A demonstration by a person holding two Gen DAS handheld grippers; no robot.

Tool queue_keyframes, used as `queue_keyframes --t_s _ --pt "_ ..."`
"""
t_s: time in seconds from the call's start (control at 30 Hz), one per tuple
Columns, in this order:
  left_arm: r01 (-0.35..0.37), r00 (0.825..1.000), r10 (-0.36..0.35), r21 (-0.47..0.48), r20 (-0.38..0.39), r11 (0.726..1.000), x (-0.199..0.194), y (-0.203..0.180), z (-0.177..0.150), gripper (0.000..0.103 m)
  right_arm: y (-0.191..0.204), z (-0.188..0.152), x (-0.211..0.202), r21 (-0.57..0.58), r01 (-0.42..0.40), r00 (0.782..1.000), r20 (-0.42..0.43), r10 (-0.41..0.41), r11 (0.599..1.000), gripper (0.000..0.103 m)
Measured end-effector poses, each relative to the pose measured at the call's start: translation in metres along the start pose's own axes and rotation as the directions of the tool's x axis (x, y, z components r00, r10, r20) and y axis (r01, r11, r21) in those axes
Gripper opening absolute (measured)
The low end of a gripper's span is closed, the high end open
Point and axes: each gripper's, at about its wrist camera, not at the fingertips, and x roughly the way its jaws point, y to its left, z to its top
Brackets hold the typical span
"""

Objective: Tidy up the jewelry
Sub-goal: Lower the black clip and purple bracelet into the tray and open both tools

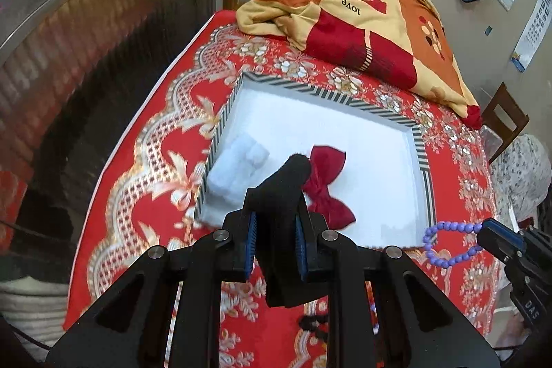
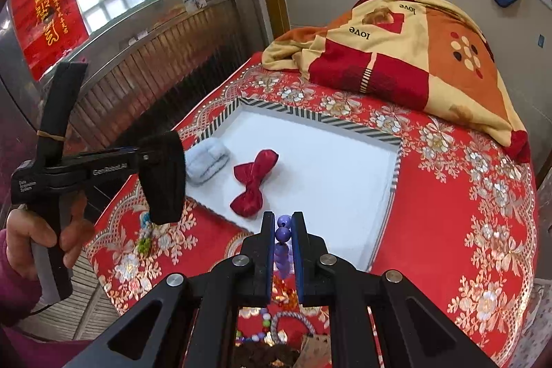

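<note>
A white tray with a striped rim (image 1: 310,91) (image 2: 321,118) lies on the red patterned cloth. In it are a red bow (image 1: 326,185) (image 2: 253,178) and a pale blue fluffy piece (image 1: 239,166) (image 2: 208,159). My left gripper (image 1: 275,250) (image 2: 162,176) is shut on a black fuzzy item (image 1: 283,195) (image 2: 165,175), held above the tray's near-left corner. My right gripper (image 2: 283,223) (image 1: 496,238) is shut on a purple bead bracelet (image 2: 283,233) (image 1: 445,244), held just over the tray's near edge.
A folded red, orange and cream blanket (image 1: 376,23) (image 2: 414,54) lies behind the tray. Several loose beaded pieces (image 2: 265,326) and a green trinket (image 2: 145,242) lie on the cloth near the front. A wooden radiator cover (image 2: 155,57) runs along the left.
</note>
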Motion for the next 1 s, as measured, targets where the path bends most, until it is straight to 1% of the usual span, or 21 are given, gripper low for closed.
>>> queue_keyframes --t_s 0.2,0.5,0.7,0.83,1.0 --pt "-0.016 1.0 0.016 0.033 -0.007 0.999 0.018 -0.005 0.016 0.017 0.001 0.013 0.019 0.015 -0.004 1.0 -0.017 0.005 1.0 0.009" --pt "-0.038 0.999 0.039 0.051 -0.035 0.998 0.045 -0.004 0.035 0.017 0.011 0.03 0.058 0.031 -0.033 0.998 -0.05 0.034 0.999 0.009" --pt "-0.042 0.997 0.047 0.07 -0.068 0.997 0.065 -0.003 0.041 0.017 0.013 0.032 0.082 0.048 -0.051 0.995 -0.083 0.055 0.998 0.009" --pt "-0.042 0.994 0.051 0.088 -0.097 0.995 0.08 -0.006 0.041 0.017 -0.005 0.025 0.098 0.096 -0.03 0.992 -0.119 0.041 0.995 0.009" --pt "-0.037 0.989 0.051 0.105 -0.138 0.994 0.099 -0.009 0.038 0.017 -0.04 0.005 0.12 0.18 0.031 0.982 -0.189 0.004 0.983 0.009"
